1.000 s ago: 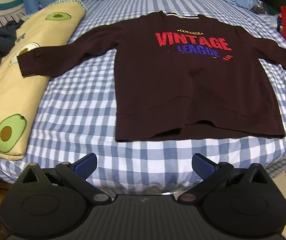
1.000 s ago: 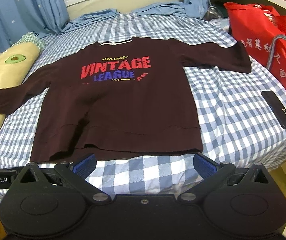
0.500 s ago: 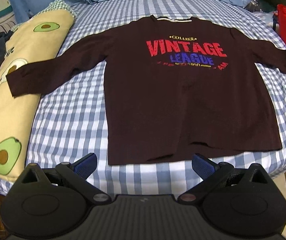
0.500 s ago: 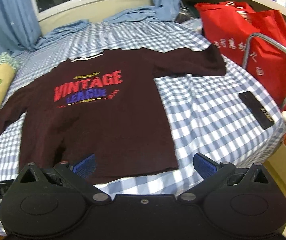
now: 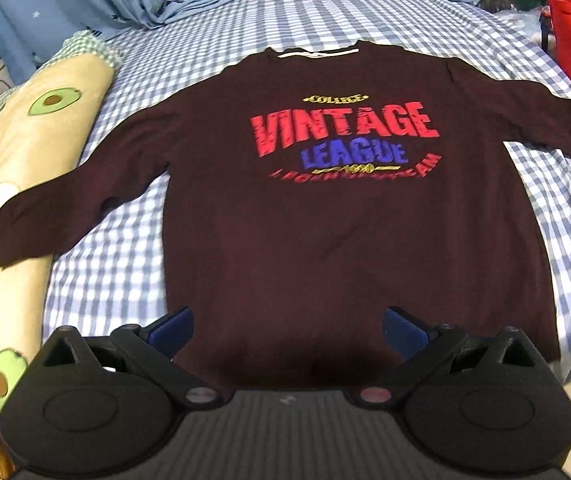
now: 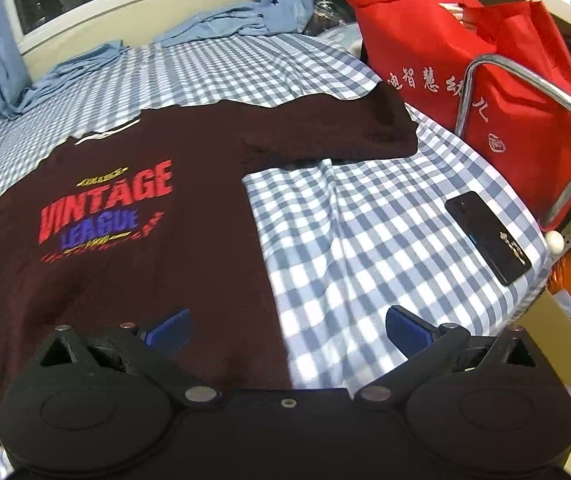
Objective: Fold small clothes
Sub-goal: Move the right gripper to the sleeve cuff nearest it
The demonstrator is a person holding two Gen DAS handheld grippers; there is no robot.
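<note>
1. Over the near hem of the sweatshirt (image 5: 349, 240), the left gripper (image 5: 287, 330) holds its blue-padded fingers (image 5: 173, 330) wide apart, with dark fabric filling the gap between them; whether the pads touch the cloth cannot be told.
2. At the sweatshirt's near right corner, the right gripper (image 6: 287, 330) also has its fingers spread wide: one pad sits over the maroon fabric, the other (image 6: 407, 330) over bare checked sheet.
3. The sweatshirt lies flat and face up on the bed (image 5: 125, 272), printed "VINTAGE LEAGUE" in red and blue, with the collar at the far end and both sleeves stretched out sideways.
4. Its left sleeve (image 5: 57, 208) ends on a cream avocado-print pillow (image 5: 13, 280) that lies along the bed's left edge.
5. Its right sleeve (image 6: 345, 132) reaches toward a red bag (image 6: 465, 80) standing beside the bed.
6. A black phone (image 6: 487, 238) lies on the sheet near the right edge, well apart from the sweatshirt.
7. Blue curtains (image 5: 65, 12) hang behind the far end of the bed.
</note>
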